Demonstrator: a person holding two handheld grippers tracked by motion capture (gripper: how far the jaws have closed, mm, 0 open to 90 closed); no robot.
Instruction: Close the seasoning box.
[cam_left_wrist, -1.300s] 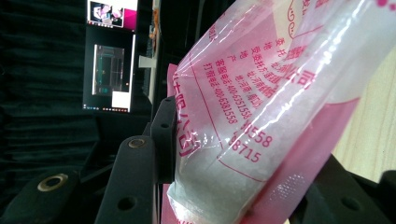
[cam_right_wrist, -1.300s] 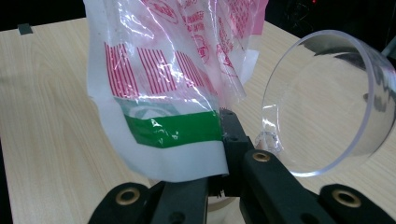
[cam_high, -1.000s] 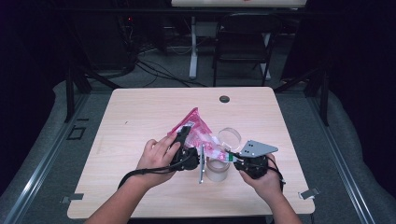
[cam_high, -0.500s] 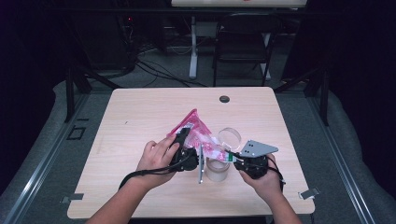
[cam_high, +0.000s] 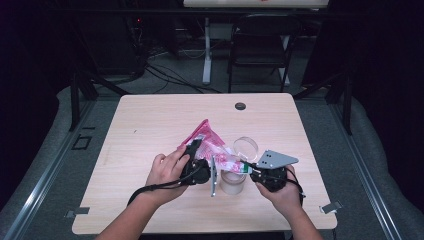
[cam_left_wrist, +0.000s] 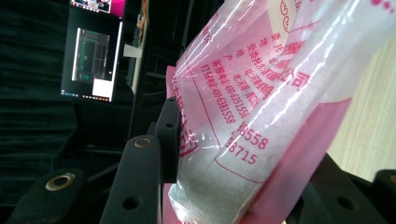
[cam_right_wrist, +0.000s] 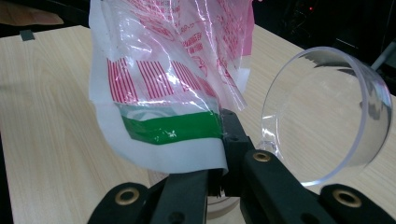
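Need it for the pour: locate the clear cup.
In the high view, the clear cup stands near the table's front edge, between both hands, under the pink bag.

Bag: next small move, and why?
Probably tip the bag a bit more over the jar. The right hand-held gripper pinches its green-striped edge, the left hand-held gripper grips its body, and its low corner hangs above the jar.

Both forearms are seen bare, with no sleeves worn. The left gripper (cam_high: 200, 167) is built of black parts, with brass-ringed screw holes set in its jaws and a black cable trailed from it. The right gripper (cam_high: 248, 169) is likewise black, topped by a grey three-cornered plate (cam_high: 276, 159), with matching brass-ringed screws.
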